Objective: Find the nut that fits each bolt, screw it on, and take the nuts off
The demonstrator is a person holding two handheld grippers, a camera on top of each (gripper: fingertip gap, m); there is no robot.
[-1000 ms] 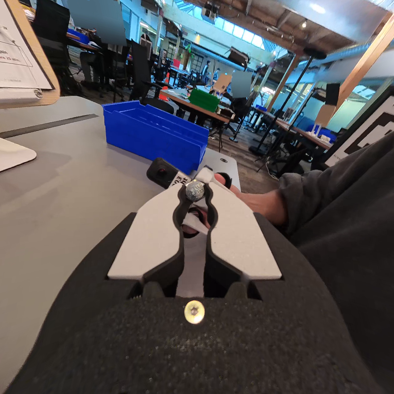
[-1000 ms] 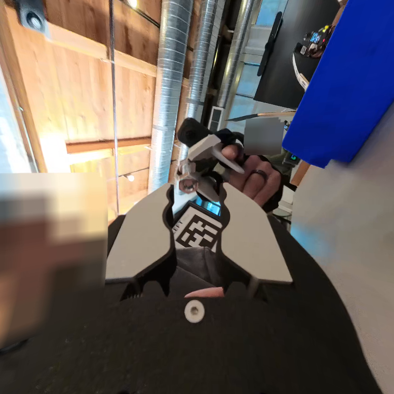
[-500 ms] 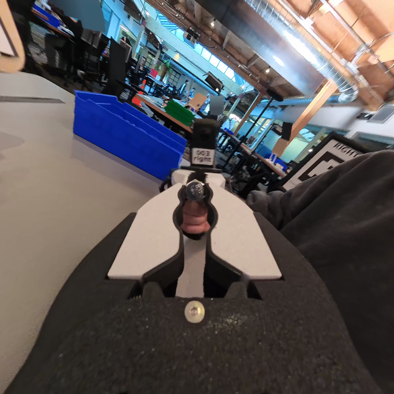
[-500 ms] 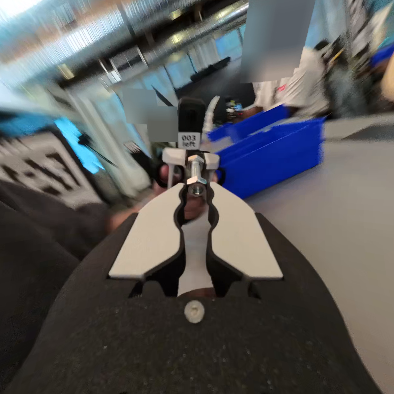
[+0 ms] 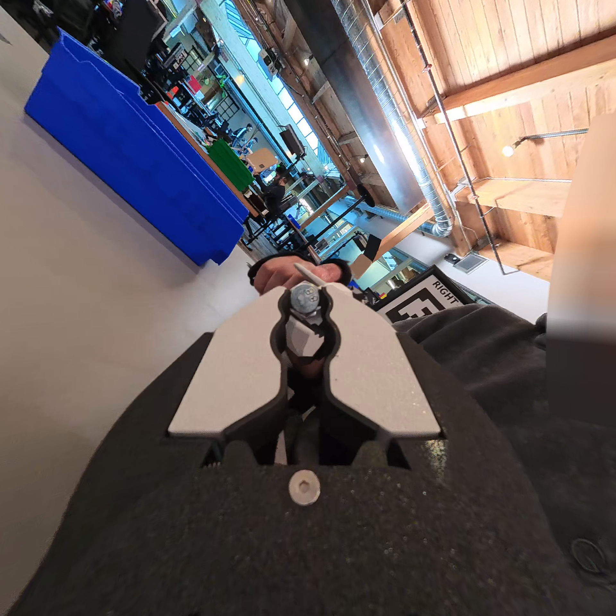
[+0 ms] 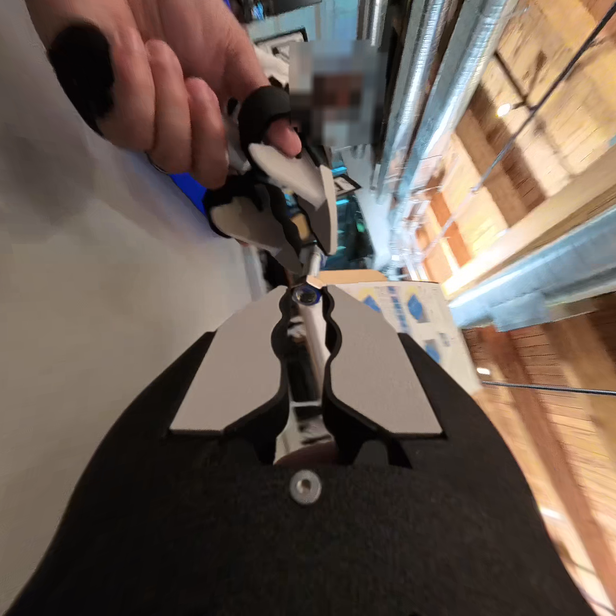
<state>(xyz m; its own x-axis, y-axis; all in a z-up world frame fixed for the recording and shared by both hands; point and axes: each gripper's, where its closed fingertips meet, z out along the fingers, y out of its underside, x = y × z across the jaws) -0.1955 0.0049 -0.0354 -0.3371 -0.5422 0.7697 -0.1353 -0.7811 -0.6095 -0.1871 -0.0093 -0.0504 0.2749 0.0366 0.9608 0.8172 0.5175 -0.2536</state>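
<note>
My left gripper [image 5: 304, 292] is shut on the head of a silver bolt [image 5: 303, 300], which I see end-on between the tips. Past it are the white fingers [image 5: 310, 336] of the right gripper and the hand holding it. In the right wrist view my right gripper [image 6: 305, 292] is shut on a silver nut [image 6: 304, 296]. The nut sits on the bolt's threaded shank [image 6: 313, 264]. The shank runs up to the left gripper [image 6: 300, 248], which a hand [image 6: 166, 100] holds. Both grippers are held in the air above the table, rolled to one side.
A blue bin [image 5: 133, 160] stands on the light grey table [image 5: 66, 316], behind the grippers. A dark sleeve [image 5: 500, 383] and a black-and-white marker board [image 5: 420, 300] are at the right. A printed sheet on a board [image 6: 410, 310] is blurred beyond the right gripper.
The right gripper was open near the nut a second ago and has shut on it. Both views have since rolled, the grippers twisting against each other about the bolt.
</note>
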